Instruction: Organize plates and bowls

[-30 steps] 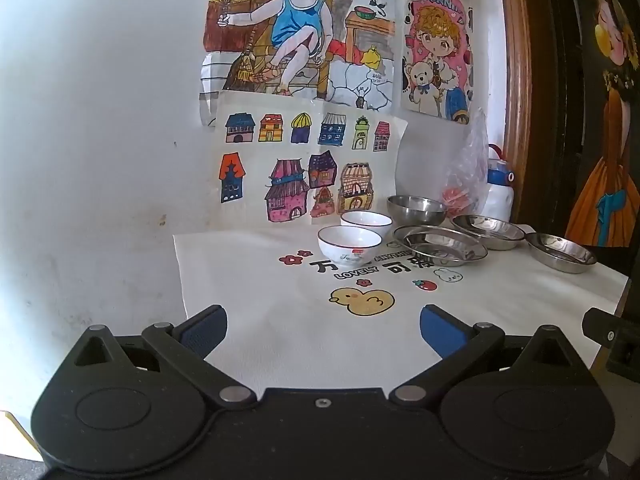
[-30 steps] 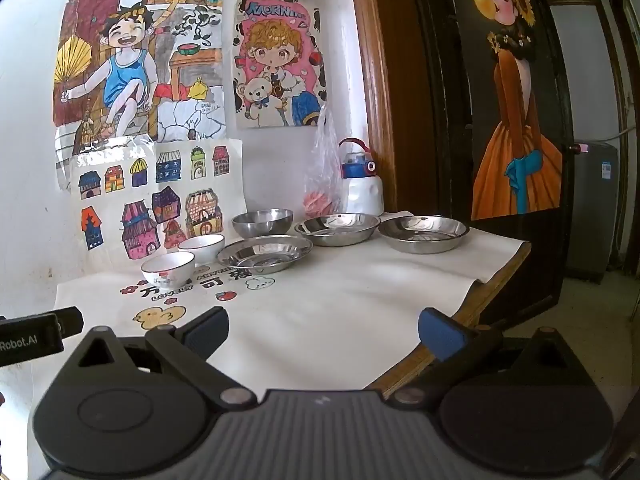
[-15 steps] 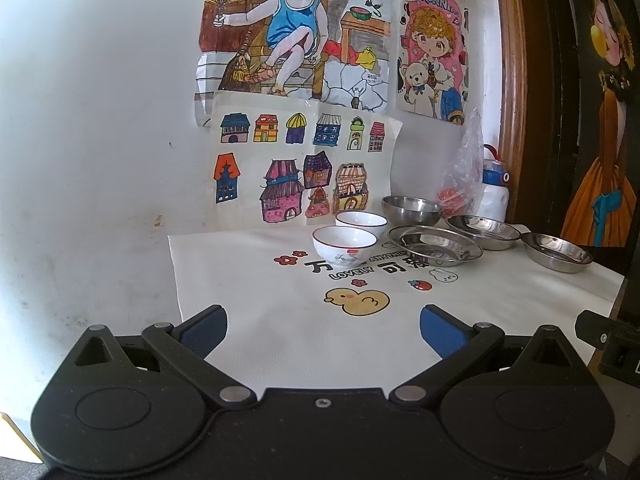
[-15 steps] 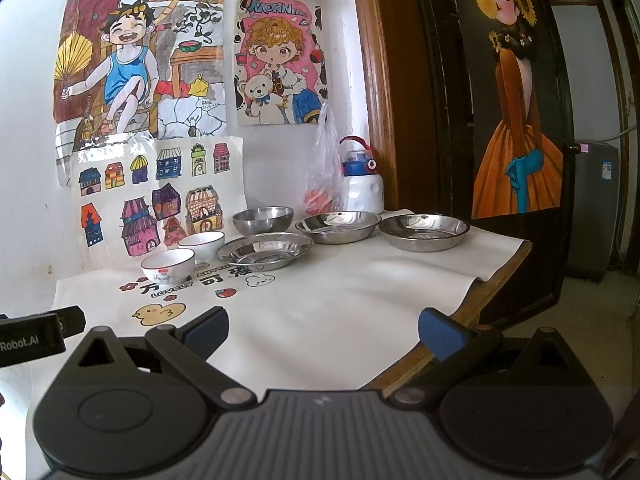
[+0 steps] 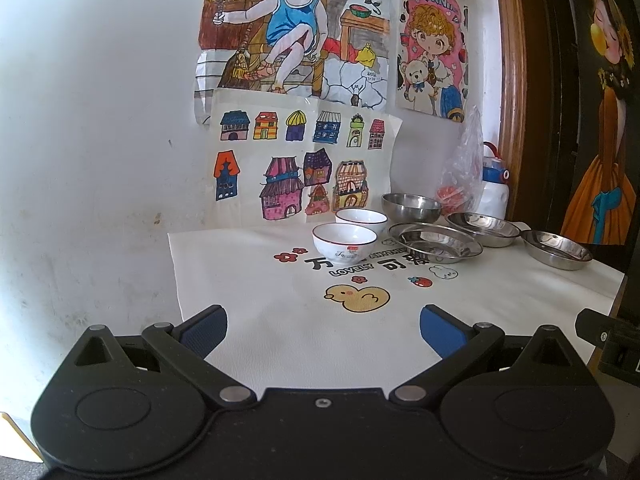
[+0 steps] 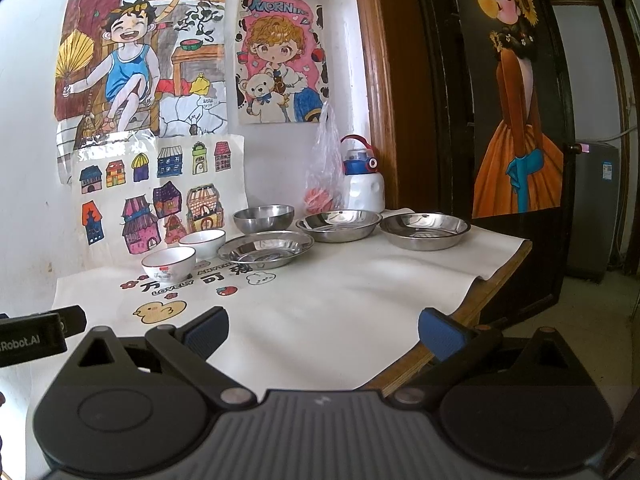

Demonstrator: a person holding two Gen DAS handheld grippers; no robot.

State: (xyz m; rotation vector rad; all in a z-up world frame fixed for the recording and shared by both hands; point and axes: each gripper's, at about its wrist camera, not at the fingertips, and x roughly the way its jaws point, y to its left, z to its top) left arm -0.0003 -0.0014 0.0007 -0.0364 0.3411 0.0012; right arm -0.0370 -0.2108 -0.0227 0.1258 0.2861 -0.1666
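Note:
Two white ceramic bowls stand at the back of the table: the nearer one (image 5: 345, 242) (image 6: 169, 263) and one behind it (image 5: 362, 220) (image 6: 202, 241). A steel bowl (image 5: 411, 206) (image 6: 263, 218) sits near the wall. Three steel plates lie in a row to the right: the closest (image 5: 435, 240) (image 6: 265, 248), the middle (image 5: 483, 227) (image 6: 339, 225) and the rightmost (image 5: 557, 247) (image 6: 425, 230). My left gripper (image 5: 323, 328) is open and empty over the table's near part. My right gripper (image 6: 323, 330) is open and empty above the front right edge.
A white cloth (image 5: 304, 320) with a yellow duck print covers the table. A plastic bag (image 6: 325, 176) and a white bottle with a blue lid (image 6: 362, 184) stand by the wall. Drawings hang on the wall. The wooden table edge (image 6: 492, 280) and a dark door are on the right.
Both views have shifted only slightly; the dishes sit marginally lower and left in the left wrist view. Both grippers stay open and nothing on the table has moved.

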